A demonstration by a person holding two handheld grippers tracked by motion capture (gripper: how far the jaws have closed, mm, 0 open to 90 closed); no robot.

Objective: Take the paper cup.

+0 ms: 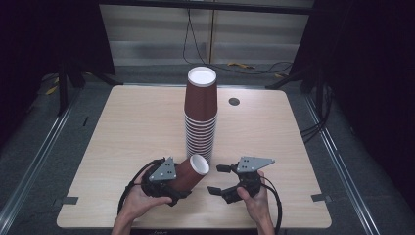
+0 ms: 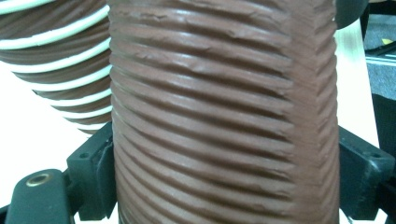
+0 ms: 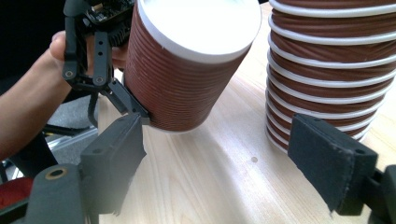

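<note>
Left tongs (image 1: 182,182) grip tilted brown cup (image 1: 192,171); right tongs (image 1: 219,179) gape.

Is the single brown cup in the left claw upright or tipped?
Tipped. The brown cup lies slanted in the left claw, its white end angled toward the stack of cups, which stands straight on the table.

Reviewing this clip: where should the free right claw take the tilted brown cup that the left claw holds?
Probably across the ribbed wall of the cup just below its white-rimmed end, coming from the right claw side: that end points up toward it, while the left claw occupies the lower wall.
</note>
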